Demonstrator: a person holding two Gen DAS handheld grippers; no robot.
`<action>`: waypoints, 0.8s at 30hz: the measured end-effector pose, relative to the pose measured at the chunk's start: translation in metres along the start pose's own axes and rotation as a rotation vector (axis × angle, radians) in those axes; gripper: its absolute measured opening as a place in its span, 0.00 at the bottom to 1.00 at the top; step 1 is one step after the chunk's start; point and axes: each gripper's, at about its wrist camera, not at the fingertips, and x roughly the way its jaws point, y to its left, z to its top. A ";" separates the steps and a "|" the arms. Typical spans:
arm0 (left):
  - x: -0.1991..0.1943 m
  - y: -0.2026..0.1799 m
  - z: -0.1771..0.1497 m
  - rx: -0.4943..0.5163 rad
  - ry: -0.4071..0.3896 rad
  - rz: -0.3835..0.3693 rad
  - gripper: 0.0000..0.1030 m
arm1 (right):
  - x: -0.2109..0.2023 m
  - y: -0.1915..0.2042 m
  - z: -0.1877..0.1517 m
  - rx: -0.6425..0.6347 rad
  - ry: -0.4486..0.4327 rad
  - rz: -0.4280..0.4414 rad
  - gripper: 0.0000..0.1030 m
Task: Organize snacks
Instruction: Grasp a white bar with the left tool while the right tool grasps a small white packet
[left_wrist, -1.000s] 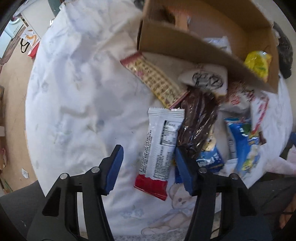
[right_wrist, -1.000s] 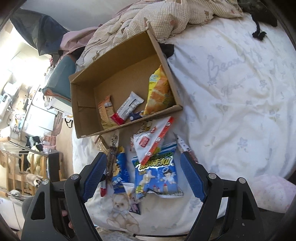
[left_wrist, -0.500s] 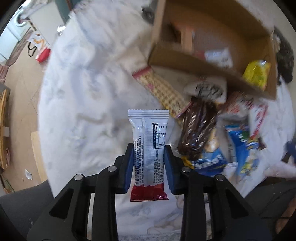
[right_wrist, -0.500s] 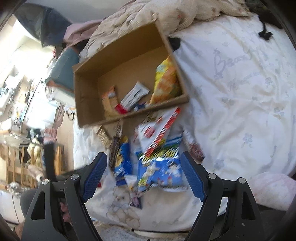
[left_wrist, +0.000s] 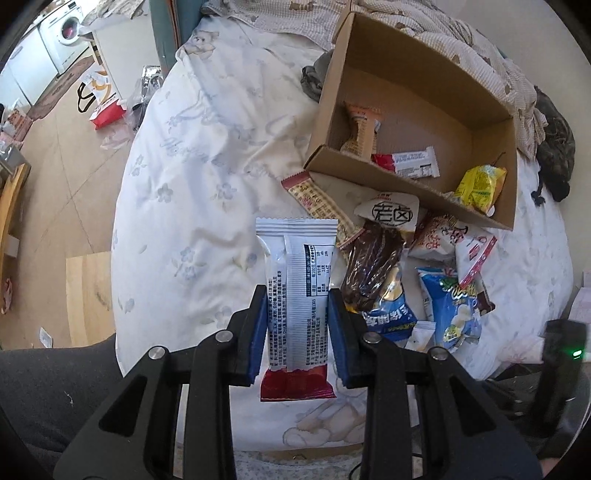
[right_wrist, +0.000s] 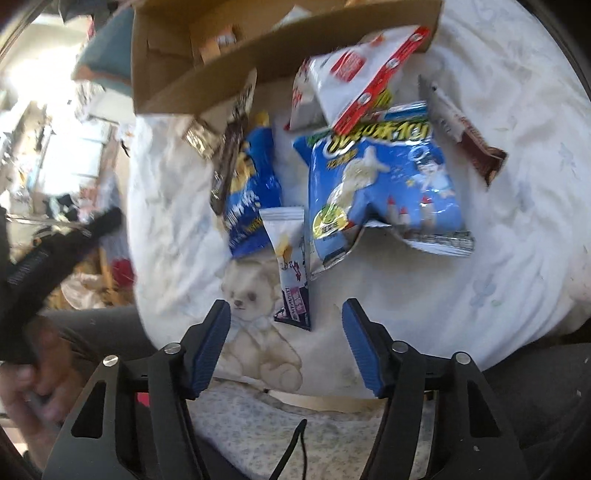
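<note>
My left gripper (left_wrist: 297, 314) is shut on a white snack bar with a red end (left_wrist: 297, 295) and holds it above the bed. A cardboard box (left_wrist: 369, 173) lies ahead to the right with a few snacks inside. A pile of snacks (left_wrist: 406, 266) lies in front of the box. My right gripper (right_wrist: 286, 332) is open and low over the bed. A small white and purple packet (right_wrist: 290, 266) lies just ahead of its fingertips. A blue puffed-snack bag (right_wrist: 384, 184) and a blue chip bag (right_wrist: 251, 192) lie beyond it.
The bed has a white flowered sheet (left_wrist: 207, 166) with a bear print (right_wrist: 255, 317). A checked blanket (left_wrist: 461, 33) lies behind the box. The floor (left_wrist: 55, 155) drops off to the left. The box wall (right_wrist: 258, 62) is blurred in the right wrist view.
My left gripper closed on the white snack bar and lifted it off the bed. My right gripper moved down and closer to the snack pile and narrowed its opening.
</note>
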 end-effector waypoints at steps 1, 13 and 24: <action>-0.001 0.000 0.001 -0.004 -0.001 -0.005 0.26 | 0.004 0.003 0.001 -0.009 0.000 -0.023 0.61; -0.003 0.002 0.004 -0.031 -0.001 -0.029 0.26 | 0.047 0.027 0.011 -0.081 0.023 -0.150 0.52; 0.000 0.006 0.002 -0.037 -0.005 0.002 0.26 | 0.031 0.034 -0.004 -0.110 0.018 -0.061 0.16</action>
